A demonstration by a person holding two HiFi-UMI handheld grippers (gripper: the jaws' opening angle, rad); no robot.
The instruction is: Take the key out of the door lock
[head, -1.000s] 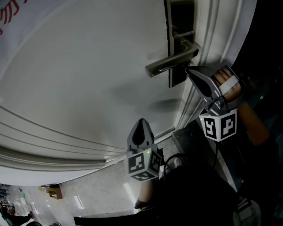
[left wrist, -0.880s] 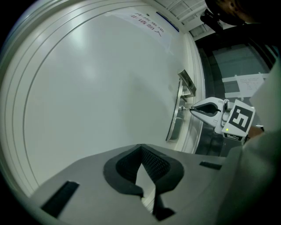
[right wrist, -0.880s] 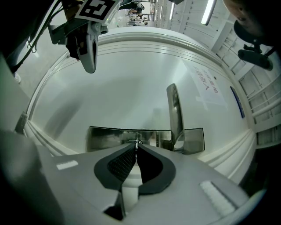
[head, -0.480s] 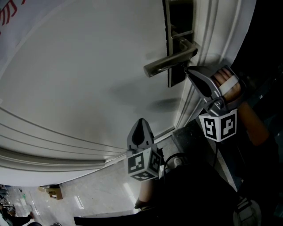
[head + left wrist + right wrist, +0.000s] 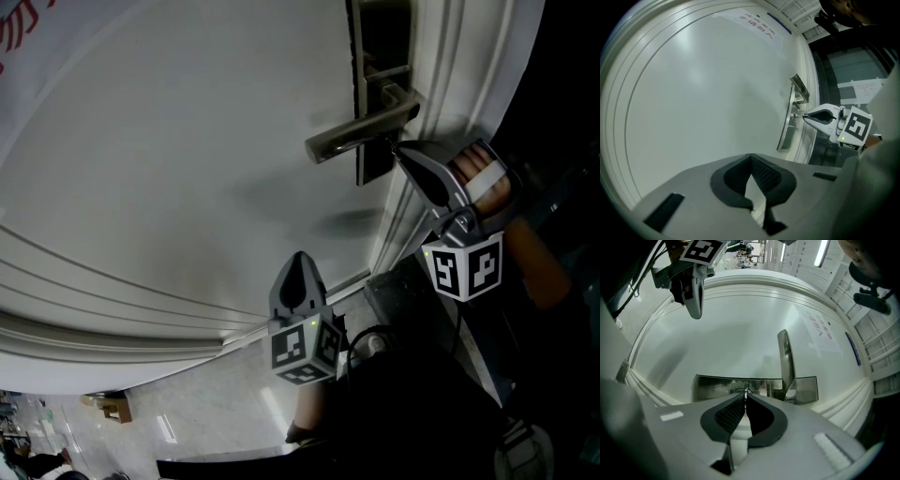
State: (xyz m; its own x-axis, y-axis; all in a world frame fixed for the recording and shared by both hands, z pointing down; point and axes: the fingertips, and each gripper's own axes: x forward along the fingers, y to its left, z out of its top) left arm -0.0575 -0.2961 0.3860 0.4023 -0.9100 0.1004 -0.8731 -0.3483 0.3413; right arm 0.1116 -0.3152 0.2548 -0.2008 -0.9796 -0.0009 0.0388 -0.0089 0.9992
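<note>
Now right gripper (image 5: 746, 398) pinches the key (image 5: 746, 392) at the lock plate (image 5: 710, 389), left gripper (image 5: 751, 159) pressed together on nothing, well apart from it.

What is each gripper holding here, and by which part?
The right gripper pinches the key by its exposed head at the door lock. The left gripper, jaws shut, holds nothing.

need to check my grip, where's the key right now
In the right gripper view, the key is pinched at the tips of the right gripper, against the lock plate, just left of the handle.
</note>
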